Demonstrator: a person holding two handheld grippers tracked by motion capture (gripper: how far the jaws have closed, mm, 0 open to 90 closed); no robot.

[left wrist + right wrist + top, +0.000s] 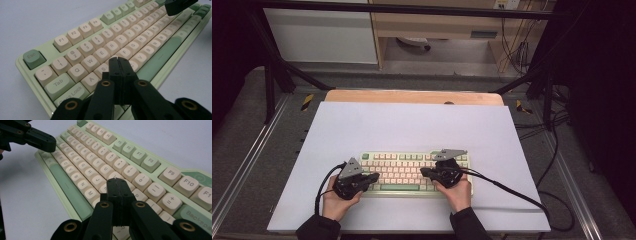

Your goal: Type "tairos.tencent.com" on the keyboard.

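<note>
A pale green keyboard with cream keys lies on the white sheet, near its front edge. My left gripper points right over the keyboard's left half, jaws shut with nothing between them. In the left gripper view its tips hover just above the keyboard, around the S and D keys. My right gripper points left over the right half, also shut and empty. Its tips sit low over the keyboard near the K and L keys. The two grippers face each other, apart.
A white sheet covers most of the table, with a wooden edge behind it. Black cables trail off to the right. Metal rails and dark frame posts flank the table.
</note>
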